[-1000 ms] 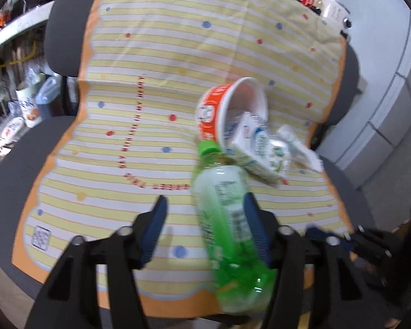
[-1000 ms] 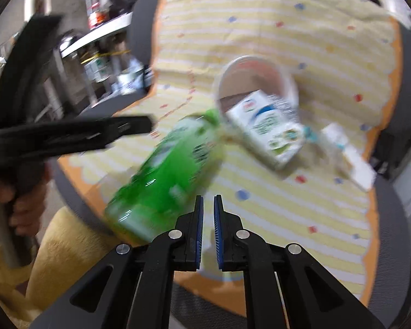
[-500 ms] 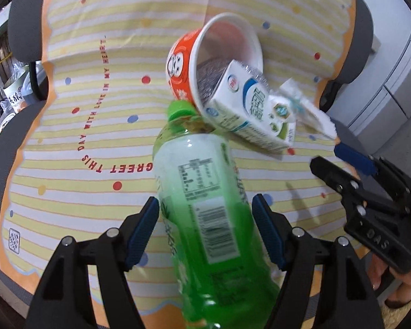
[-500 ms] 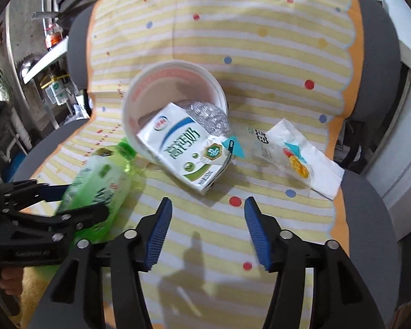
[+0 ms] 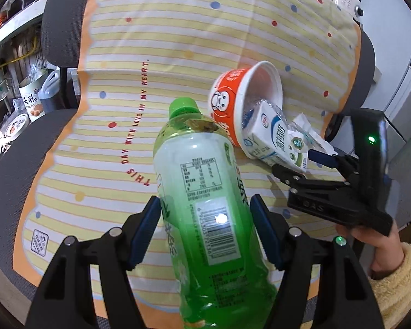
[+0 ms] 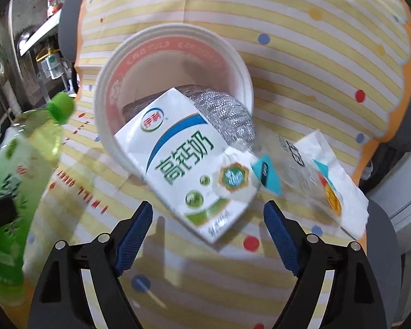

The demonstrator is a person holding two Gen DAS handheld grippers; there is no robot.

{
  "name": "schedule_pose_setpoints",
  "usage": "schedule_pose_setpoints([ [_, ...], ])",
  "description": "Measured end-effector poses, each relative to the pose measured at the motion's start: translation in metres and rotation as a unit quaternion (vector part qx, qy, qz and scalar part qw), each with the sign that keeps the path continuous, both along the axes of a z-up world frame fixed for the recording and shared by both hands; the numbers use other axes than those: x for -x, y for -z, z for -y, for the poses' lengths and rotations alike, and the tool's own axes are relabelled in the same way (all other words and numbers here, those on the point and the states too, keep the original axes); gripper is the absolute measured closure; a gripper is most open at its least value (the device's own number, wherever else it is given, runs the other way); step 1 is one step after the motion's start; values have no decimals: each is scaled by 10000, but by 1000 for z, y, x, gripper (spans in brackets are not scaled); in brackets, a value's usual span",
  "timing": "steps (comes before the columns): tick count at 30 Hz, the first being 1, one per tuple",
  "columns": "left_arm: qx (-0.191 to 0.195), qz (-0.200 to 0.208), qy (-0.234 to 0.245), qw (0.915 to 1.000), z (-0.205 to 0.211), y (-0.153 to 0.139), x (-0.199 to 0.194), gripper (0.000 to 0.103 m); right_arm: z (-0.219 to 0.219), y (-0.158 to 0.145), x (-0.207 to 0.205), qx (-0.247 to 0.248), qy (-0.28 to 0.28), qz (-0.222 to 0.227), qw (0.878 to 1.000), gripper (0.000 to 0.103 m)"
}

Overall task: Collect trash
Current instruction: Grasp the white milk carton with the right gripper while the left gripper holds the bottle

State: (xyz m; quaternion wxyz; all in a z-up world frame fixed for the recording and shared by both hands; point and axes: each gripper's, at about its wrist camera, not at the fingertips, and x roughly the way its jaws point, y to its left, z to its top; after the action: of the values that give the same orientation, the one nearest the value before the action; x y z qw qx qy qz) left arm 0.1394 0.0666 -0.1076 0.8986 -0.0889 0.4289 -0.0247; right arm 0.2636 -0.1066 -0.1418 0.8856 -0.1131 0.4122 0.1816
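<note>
Left gripper [image 5: 205, 227] clamps green bottle [image 5: 205, 213] over seat; right gripper [image 6: 208, 224] opening, nothing between pads – milk carton [image 6: 189, 170] just ahead, leaning on cup [image 6: 172, 41]. Straddle carton's narrow sides – its far end looks wedged, unclear

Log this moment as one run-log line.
left tongs: gripping green bottle | right tongs: opening, empty, nearing milk carton | carton: leaning in tipped noodle cup
</note>
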Motion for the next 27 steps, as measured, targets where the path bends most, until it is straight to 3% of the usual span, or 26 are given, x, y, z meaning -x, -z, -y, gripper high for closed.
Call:
schedule_pose_setpoints([
  [3,81,-19,-9,10000,-3,3,0,37,-6,1,-4,13,47,34,10000,22],
  [5,125,-35,-10,9999,-4,6,2,37,-8,0,-2,-55,70,4,10000,34],
  [7,132,-21,-3,9999,-5,6,5,37,-8,-1,2,-127,101,-41,9999,56],
  [8,140,-6,-11,9999,-5,6,6,37,-7,-1,4,-166,110,-114,9997,95],
  [9,154,12,-10,9999,-6,5,7,37,-4,-1,4,-218,144,-180,9995,102],
  [11,168,33,-17,9999,-6,4,10,37,0,-2,8,-344,113,-308,9989,103],
  [15,137,88,8,9999,-5,-1,15,37,10,-16,21,-534,-55,-166,9984,95],
  [16,134,110,20,9998,-5,-2,14,37,11,-19,21,-564,-81,-120,9983,78],
  [17,140,124,29,9998,-5,-2,12,37,13,-21,21,-562,-105,-71,9983,50],
  [18,147,125,38,9998,-4,-3,10,37,13,-24,20,-570,-166,3,9982,39],
  [22,138,180,53,9997,-4,-4,2,37,3,-27,5,-520,-560,173,9969,33],
  [27,209,144,94,9996,-4,-1,-7,37,-7,-23,-18,-416,-714,379,9959,15],
])
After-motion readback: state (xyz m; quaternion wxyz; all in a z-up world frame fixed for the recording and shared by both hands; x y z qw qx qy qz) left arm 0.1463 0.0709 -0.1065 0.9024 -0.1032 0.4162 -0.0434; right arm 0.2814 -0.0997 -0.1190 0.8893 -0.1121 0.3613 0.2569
